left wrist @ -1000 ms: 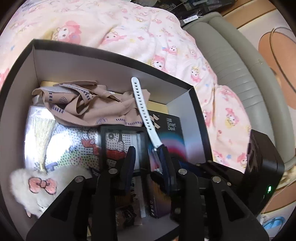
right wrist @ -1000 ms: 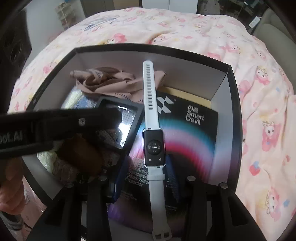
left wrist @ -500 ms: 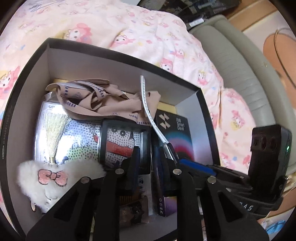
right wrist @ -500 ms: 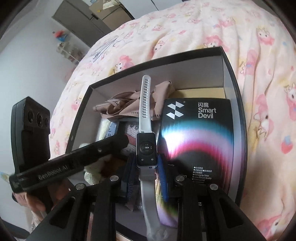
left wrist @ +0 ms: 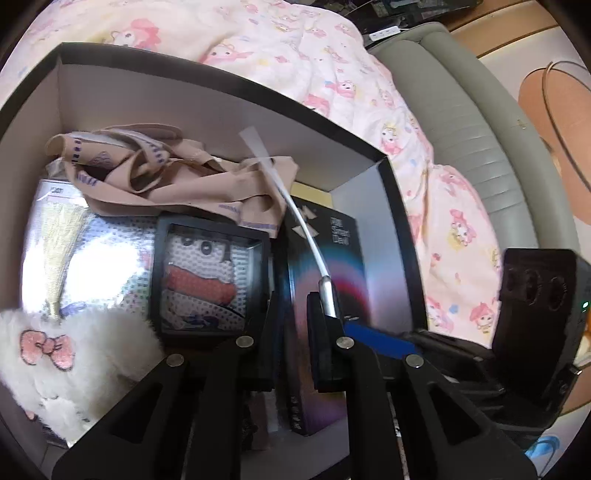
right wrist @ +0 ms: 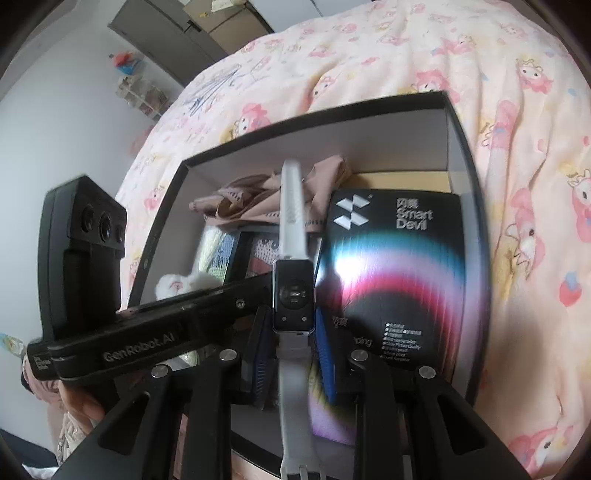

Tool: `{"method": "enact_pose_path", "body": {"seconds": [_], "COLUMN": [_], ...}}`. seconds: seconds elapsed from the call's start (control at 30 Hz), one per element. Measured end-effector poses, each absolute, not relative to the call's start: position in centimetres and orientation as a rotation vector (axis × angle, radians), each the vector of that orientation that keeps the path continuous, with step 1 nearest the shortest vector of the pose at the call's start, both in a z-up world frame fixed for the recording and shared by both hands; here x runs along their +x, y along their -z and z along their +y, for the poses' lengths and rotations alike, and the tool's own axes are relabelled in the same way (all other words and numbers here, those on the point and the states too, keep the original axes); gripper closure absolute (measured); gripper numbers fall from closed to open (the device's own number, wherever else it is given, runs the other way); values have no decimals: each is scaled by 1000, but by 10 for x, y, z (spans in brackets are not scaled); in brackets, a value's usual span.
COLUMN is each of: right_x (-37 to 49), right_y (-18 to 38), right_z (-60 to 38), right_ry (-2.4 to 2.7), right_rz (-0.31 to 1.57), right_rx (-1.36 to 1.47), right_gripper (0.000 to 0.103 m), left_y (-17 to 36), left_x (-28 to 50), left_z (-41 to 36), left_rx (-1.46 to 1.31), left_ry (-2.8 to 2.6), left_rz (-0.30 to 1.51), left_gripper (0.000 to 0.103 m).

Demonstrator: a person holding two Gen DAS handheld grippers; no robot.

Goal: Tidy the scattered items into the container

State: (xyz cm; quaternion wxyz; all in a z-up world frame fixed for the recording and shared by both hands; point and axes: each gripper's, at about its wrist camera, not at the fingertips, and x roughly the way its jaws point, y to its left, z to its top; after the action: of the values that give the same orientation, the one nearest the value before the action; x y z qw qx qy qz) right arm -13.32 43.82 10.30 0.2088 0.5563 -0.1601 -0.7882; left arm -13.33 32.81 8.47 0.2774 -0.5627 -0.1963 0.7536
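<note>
A black open box [left wrist: 221, 85] [right wrist: 314, 114] lies on the bed. My right gripper [right wrist: 290, 354] is shut on a white smartwatch [right wrist: 293, 295] and holds it over the box; its strap [left wrist: 295, 210] rises edge-on in the left wrist view. My left gripper [left wrist: 291, 332] hangs over the box beside the right gripper's blue pad [left wrist: 380, 338], its jaws a narrow gap apart and empty. Inside lie a tan garment [left wrist: 166, 177], a black-framed picture [left wrist: 210, 280], a white plush [left wrist: 55, 354] and a black "Smart Devil" package [right wrist: 399, 277].
The box rests on a pink cartoon-print quilt [right wrist: 369, 55]. A grey sofa [left wrist: 480, 129] stands to the right of the bed. The left gripper's body [right wrist: 92, 295] crosses the right wrist view at the left. Shelves and cabinets [right wrist: 177, 33] stand by the far wall.
The right gripper has turned and drawn back with the watch, so the box sits farther away and the watch stands edge-on to the left view. The left gripper has shifted slightly over the box.
</note>
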Motion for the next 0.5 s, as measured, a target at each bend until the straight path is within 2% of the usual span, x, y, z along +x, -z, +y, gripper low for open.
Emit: {"method": "enact_pose_path", "body": {"seconds": [0.2,0.33,0.5], "right_x": [-134,-134,-124], "right_y": [-96,-90,-107], "right_z": [436,437,436], "right_ry": [2193,2183,2307], "right_rz": [-414,-406,-237], "right_rx": [1582,1628,1594], "right_gripper": [80,74,72], "left_y": [-89,-87,-93], "left_x": [-134,-135,-132], "left_z": [341,352,344], "left_rx": [-1484,-1521,-1505], "left_ry": [-1950,-1979,-2006], "left_rz": [-523,-452,-465], "left_gripper": [93,93,93]}}
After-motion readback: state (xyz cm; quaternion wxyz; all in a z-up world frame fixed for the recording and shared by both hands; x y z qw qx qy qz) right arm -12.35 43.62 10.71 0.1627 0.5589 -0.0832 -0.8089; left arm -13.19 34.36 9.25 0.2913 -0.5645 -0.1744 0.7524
